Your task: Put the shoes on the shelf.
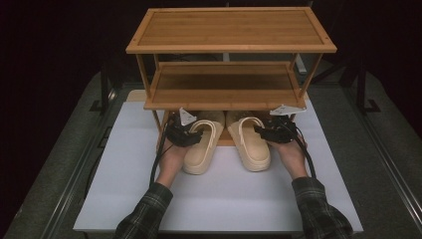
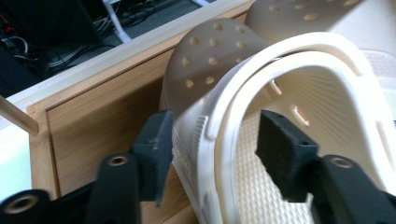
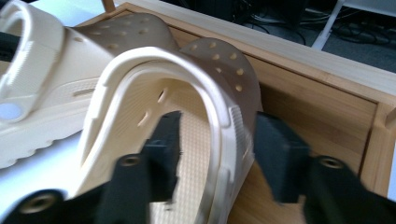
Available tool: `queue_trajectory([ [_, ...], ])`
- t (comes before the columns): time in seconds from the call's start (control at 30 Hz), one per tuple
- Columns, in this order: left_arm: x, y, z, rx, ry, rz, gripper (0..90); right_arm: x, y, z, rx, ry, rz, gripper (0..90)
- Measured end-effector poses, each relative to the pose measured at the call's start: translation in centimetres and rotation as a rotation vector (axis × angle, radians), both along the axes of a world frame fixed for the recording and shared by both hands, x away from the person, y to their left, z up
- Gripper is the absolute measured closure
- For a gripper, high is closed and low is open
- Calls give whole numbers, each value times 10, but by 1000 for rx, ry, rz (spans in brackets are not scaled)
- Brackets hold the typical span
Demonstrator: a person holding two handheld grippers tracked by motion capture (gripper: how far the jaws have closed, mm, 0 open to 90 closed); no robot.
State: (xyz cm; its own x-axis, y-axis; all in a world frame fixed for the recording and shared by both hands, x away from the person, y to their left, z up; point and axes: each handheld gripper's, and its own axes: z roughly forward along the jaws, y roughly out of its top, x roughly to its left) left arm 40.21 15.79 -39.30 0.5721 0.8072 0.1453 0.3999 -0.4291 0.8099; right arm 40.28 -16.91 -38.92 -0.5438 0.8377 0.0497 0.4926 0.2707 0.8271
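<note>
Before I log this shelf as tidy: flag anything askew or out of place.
The two clogs sit only toes-first on the rack's bottom shelf; their heels overhang onto the white tabletop. Each open claw straddles a clog's sidewall.

Overall light: the high view is dim, with black surroundings.
Brightest area: the white bench and the wooden rack's top shelf, lit from above.
Shadow: dark under the lower shelf.
Blur: the right gripper view's fingers are soft; the left gripper view's are sharper.
Glare: pale clog washes out.
</note>
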Motion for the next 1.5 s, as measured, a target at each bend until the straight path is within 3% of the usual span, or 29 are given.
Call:
queue_trajectory([
  [0.13, -4, 10, 8, -28, 24, -35, 335, -6, -5, 4, 14, 23, 13, 381],
  [0.2, -13, 20, 14, -49, 55, -76, 267, -15, -11, 9, 38, 35, 30, 281],
  [0.27, -16, 24, 14, -64, 57, -91, 210, -23, -15, 12, 63, 37, 58, 253],
  [0.3, -23, 31, 15, -71, 67, -127, 181, -29, -17, 12, 71, 31, 75, 235],
  [0.33, -23, 31, 15, -71, 67, -127, 157, -29, -17, 12, 71, 31, 75, 235],
  [0.37, -27, 34, 14, -73, 76, -147, 142, -37, -18, 12, 50, 46, 92, 158],
  [0.5, -45, 49, 4, -121, 109, -209, 76, -53, -25, 7, 56, 63, 118, 134],
  [0.6, -55, 55, -5, -108, 114, -233, 23, -62, -31, -1, 57, 67, 135, 93],
  [0.77, -71, 65, -19, -99, 99, -265, 8, -75, -38, -17, 75, 84, 171, 32],
  [0.83, -72, 65, -23, -98, 100, -270, 8, -77, -37, -24, 60, 105, 183, 23],
  [0.9, -73, 64, -29, -105, 130, -287, 8, -78, -36, -28, 50, 115, 197, 19],
  [1.17, -68, 50, -48, -27, 161, -314, 8, -72, -21, -44, 10, 144, 241, 18],
  [1.5, -58, 34, -50, -48, 170, -339, 4, -63, -12, -49, 11, 119, 242, 19],
])
